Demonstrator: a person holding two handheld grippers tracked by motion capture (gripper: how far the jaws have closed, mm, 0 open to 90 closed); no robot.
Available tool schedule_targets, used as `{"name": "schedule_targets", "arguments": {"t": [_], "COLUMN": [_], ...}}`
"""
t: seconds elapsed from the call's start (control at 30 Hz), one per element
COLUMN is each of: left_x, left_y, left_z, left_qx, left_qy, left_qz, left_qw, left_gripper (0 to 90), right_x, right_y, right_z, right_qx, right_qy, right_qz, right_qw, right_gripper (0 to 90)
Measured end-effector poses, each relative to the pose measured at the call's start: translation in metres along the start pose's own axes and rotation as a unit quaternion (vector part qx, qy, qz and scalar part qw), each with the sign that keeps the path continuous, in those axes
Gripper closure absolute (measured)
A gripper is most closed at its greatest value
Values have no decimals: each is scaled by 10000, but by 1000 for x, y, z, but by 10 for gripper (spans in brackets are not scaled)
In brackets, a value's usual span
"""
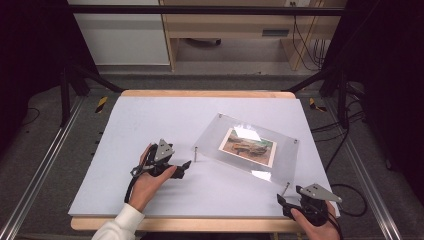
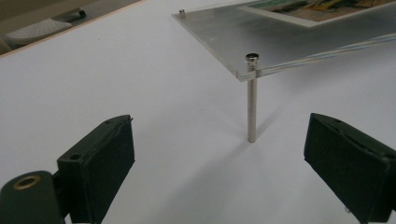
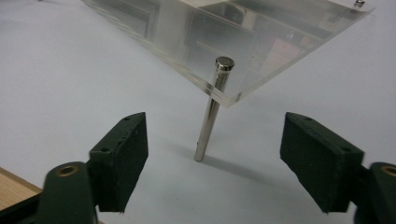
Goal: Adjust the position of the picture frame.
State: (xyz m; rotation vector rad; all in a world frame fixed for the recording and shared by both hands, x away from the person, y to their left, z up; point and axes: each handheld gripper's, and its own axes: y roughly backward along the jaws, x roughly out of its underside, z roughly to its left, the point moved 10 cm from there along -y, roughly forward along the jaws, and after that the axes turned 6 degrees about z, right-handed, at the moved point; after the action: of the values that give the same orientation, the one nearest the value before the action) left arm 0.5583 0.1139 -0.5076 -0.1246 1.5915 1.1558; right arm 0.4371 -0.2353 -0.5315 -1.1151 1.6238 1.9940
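A clear acrylic photo frame [image 1: 250, 145] stands on thin metal pins on the white table cover, with a landscape photo [image 1: 248, 144] inside it. My left gripper [image 1: 186, 166] rests open on the table just left of the frame's near-left pin [image 1: 195, 154]; that pin [image 2: 251, 100] stands ahead between the wide jaws, untouched. My right gripper [image 1: 281, 201] sits open at the table's front right, facing the frame's near-right pin [image 1: 286, 188]. This pin [image 3: 211, 112] leans a little and stands clear of both jaws.
The white cover [image 1: 150, 125] lies over a wooden tabletop [image 1: 200, 93]. Wooden furniture [image 1: 240, 25] and cables stand beyond the far edge. Black metal rails [image 1: 65, 95] flank both sides. The table's front edge runs close under both hands.
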Motion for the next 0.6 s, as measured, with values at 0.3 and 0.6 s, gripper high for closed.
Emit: {"name": "schedule_targets", "arguments": {"t": [0.3,0.6], "left_x": [-5,-6], "left_y": [-12,-22], "left_z": [-8,-15], "left_qx": [232,233], "left_qy": [266,237], "left_qz": [-169,-130], "left_qw": [9992,9994], "left_gripper": [111,162], "right_x": [-3,-5], "right_y": [-5,-8], "right_z": [10,6], "right_qx": [-59,-75], "right_qy": [-190,-329], "right_qz": [-76,-124], "right_qw": [9998,9994], "right_gripper": [273,424]}}
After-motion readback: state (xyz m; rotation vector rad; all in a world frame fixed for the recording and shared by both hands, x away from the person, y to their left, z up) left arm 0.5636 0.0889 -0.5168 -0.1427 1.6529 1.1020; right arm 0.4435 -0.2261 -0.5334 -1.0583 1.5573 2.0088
